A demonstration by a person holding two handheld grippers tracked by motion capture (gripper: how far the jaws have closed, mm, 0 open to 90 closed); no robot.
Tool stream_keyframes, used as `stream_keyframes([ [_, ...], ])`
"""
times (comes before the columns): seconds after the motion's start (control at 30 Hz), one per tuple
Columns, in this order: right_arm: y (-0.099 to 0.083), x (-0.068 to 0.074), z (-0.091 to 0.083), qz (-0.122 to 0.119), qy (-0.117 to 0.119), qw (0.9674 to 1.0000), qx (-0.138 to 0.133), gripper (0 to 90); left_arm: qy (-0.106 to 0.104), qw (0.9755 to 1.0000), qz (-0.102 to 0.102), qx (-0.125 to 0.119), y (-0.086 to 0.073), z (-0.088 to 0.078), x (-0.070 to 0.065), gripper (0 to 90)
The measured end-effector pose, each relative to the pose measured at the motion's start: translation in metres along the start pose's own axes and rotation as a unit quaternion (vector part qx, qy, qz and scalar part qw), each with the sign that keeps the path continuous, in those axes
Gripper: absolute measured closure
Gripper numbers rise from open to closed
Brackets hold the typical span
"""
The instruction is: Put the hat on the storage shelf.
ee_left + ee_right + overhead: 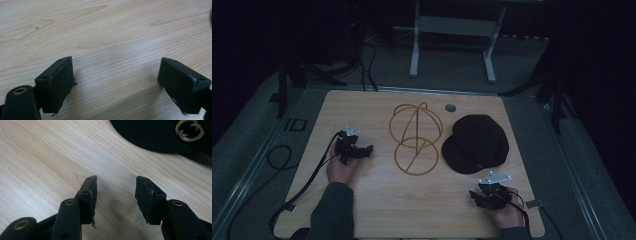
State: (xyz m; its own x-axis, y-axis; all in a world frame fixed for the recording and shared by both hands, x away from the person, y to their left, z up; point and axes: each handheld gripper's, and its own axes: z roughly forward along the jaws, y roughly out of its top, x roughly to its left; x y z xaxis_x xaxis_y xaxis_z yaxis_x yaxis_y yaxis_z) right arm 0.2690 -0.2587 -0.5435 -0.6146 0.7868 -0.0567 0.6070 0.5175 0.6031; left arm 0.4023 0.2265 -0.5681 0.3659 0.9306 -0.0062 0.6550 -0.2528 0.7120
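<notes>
The high view is dim and underexposed: the room beyond the far edge of the pale wooden tabletop (362,107) sinks into near black, and the black fabric cap (476,143) loses its detail. Both gripper views are far brighter, evenly lit from above, with soft shadows beneath the jaws. In the right gripper view the cap's brass ring buckle (189,130) sits blurred, out of focus

A black cap (475,143) is lying flat at the table's right-centre, just beside a gold wire stand (415,138) that is sitting mid-table
</notes>
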Motion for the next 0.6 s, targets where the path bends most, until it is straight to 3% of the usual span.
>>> stream_keyframes([
  [0.2,0.001,0.000,-0.002,0.006,0.004,0.9999,-0.009,54.7,0.000,1.0000,0.000,0.000,0.000,0.000,0.000,13.8],
  [0.33,0.004,0.001,-0.005,0.002,-0.007,0.9998,-0.016,60.4,0.000,1.0000,0.001,0.000,0.000,0.000,0.000,13.9],
  [0.53,0.012,0.001,-0.008,0.005,0.005,0.9996,-0.026,60.1,0.000,1.0000,0.001,0.000,0.000,0.000,0.000,13.8],
  [0.6,0.018,0.002,-0.010,0.006,0.002,0.9994,-0.035,56.3,0.000,1.0000,0.001,0.000,0.000,0.000,0.000,13.8],
])
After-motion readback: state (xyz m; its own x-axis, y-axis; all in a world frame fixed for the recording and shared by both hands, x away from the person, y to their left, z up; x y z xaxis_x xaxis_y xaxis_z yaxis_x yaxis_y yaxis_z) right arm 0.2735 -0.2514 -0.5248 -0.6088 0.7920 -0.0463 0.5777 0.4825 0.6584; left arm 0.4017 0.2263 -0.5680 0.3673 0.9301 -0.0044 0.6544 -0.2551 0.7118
